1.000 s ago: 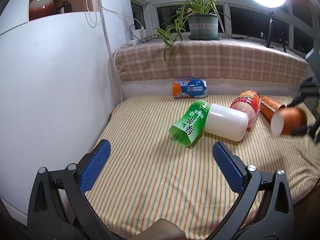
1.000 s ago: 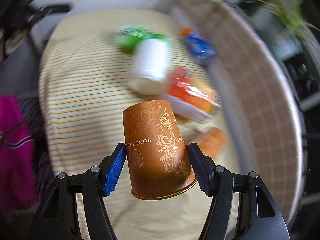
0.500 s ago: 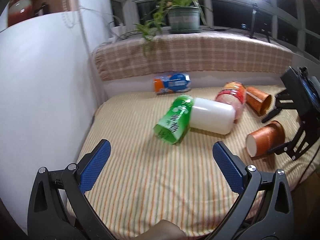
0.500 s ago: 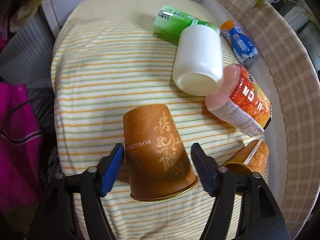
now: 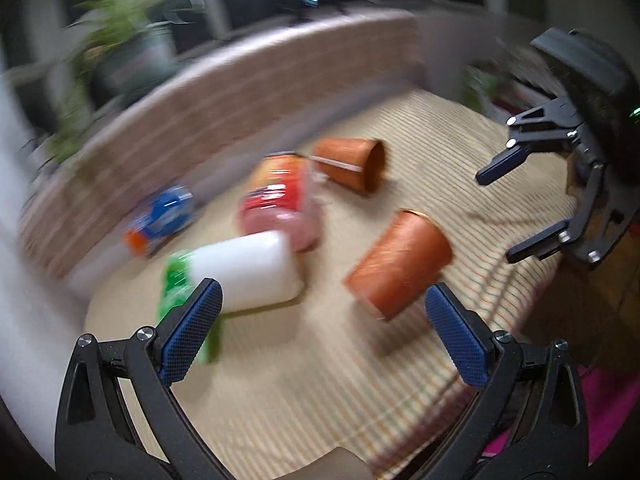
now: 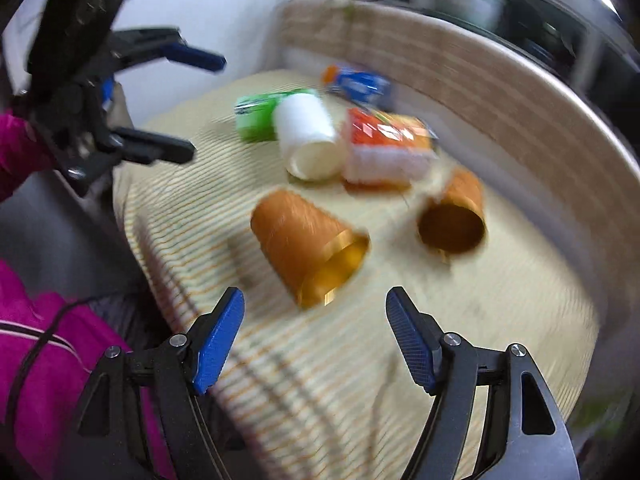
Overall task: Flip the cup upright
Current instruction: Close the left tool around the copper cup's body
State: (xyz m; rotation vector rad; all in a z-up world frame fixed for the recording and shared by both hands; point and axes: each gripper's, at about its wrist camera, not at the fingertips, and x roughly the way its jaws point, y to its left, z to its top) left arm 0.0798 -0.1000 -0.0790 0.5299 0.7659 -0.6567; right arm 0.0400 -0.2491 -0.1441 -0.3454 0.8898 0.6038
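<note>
Striped cloth was seen spread over the whole table, with a checked ledge behind it. On the cloth a white cup, a green cup, a red snack pack and a blue packet were found lying on their sides, close together toward the back. Two brown paper cups were also seen on their sides: the far brown cup beside the snack pack, and the near brown cup apart from the rest, its gold-rimmed mouth turned toward the right gripper. That gripper was held wide with nothing between its pads, just short of the cup's mouth. The left gripper was likewise spread wide and empty, near the same cup's closed end. Both views were blurred by motion. No cup had yet been stood up; the step in hand was judged to be the approach to the near brown cup. The next move would call for closing gently across its thin wall and turning it mouth-up without crushing it.
</note>
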